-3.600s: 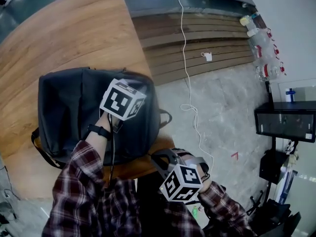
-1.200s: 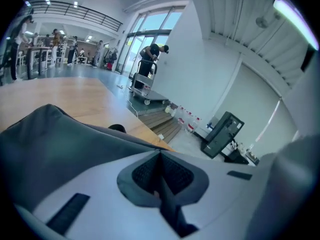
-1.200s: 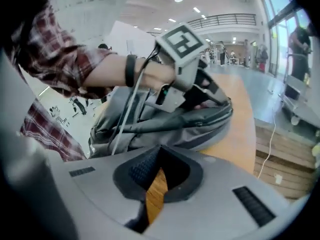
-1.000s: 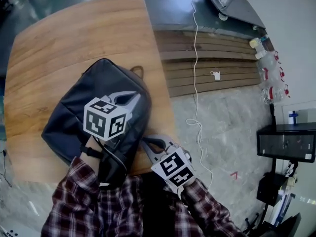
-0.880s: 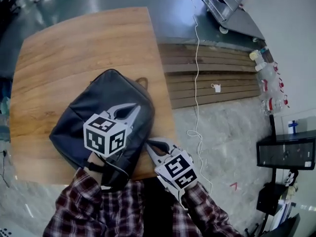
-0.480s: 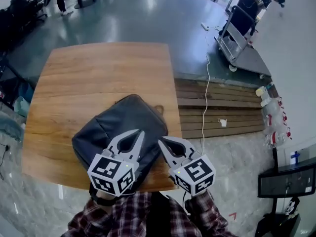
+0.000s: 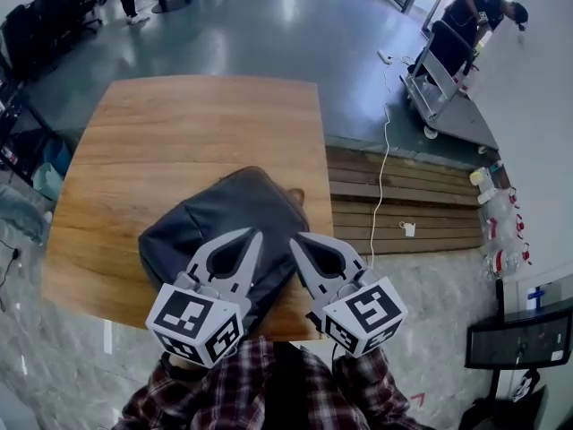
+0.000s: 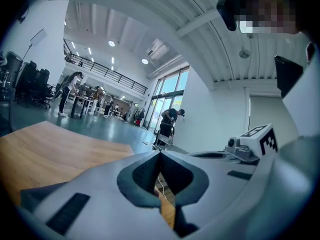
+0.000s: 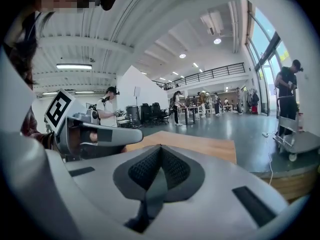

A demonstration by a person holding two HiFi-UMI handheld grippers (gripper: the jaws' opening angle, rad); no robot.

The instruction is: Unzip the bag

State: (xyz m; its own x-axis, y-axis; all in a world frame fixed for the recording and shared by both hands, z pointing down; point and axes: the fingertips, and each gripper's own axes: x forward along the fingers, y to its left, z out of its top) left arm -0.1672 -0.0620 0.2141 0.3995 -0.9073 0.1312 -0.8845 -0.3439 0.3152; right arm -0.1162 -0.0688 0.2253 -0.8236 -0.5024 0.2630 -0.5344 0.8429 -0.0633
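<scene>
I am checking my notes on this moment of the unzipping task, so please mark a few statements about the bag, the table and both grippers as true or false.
1. The bag lies on the wooden table. True.
2. The left gripper is clamped on the bag. False: its jaws are together with nothing between them.
3. The right gripper is shut and empty. True.
4. The bag sits at the table's far left corner. False: it lies near the near edge, toward the right.
5. A white cable lies on the floor right of the table. True.
</scene>
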